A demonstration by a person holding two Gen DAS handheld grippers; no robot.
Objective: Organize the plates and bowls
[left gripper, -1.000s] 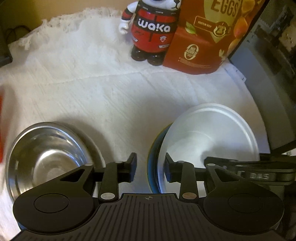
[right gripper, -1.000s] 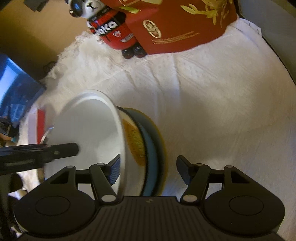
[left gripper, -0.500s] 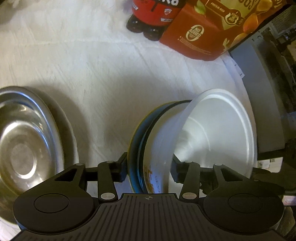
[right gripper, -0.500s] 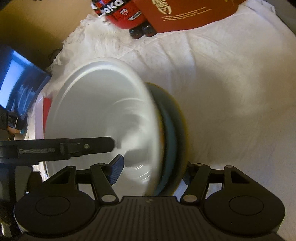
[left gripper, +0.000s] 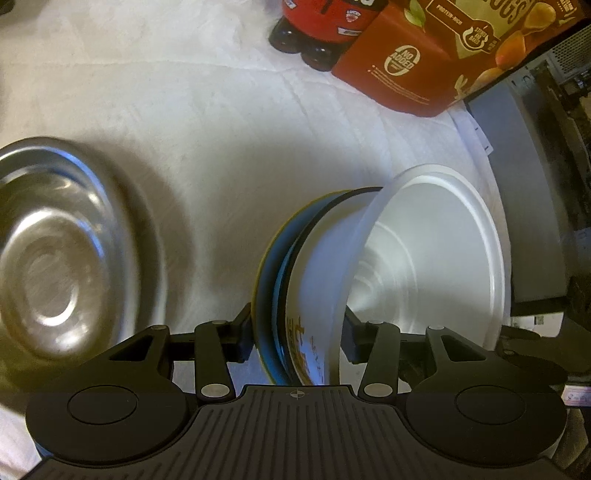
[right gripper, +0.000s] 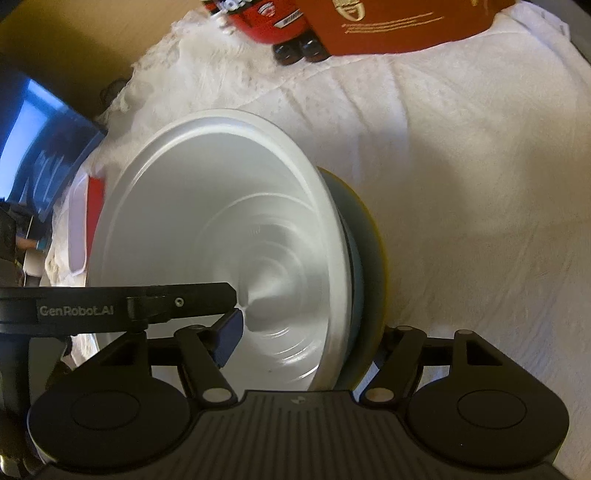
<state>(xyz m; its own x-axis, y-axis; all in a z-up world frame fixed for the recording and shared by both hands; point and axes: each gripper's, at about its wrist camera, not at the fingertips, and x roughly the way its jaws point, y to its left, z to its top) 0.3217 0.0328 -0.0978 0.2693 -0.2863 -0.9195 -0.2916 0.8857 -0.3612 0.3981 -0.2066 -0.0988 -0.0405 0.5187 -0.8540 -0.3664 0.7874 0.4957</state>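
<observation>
A white bowl (left gripper: 424, 258) sits nested on a printed bowl (left gripper: 301, 347) and a blue plate with a yellow rim (left gripper: 267, 280). My left gripper (left gripper: 297, 334) is shut on this stack's near edge, one finger outside the plate, one inside the white bowl. In the right wrist view my right gripper (right gripper: 308, 338) is shut on the stack's opposite edge; the white bowl (right gripper: 221, 221) fills the view and the blue plate (right gripper: 364, 236) shows behind it. A steel bowl (left gripper: 62, 247) lies on the white cloth at the left.
A red toy robot (left gripper: 321, 26) and a red egg carton box (left gripper: 443, 55) stand at the back of the cloth. A grey appliance (left gripper: 524, 177) borders the right. A red-and-white tray (right gripper: 83, 225) and a blue screen (right gripper: 40, 147) lie at the left.
Both grippers moved in over the stack's edges and closed on them. The stack has tilted and risen, filling more of both views. The steel bowl has slid towards the left edge of view.
</observation>
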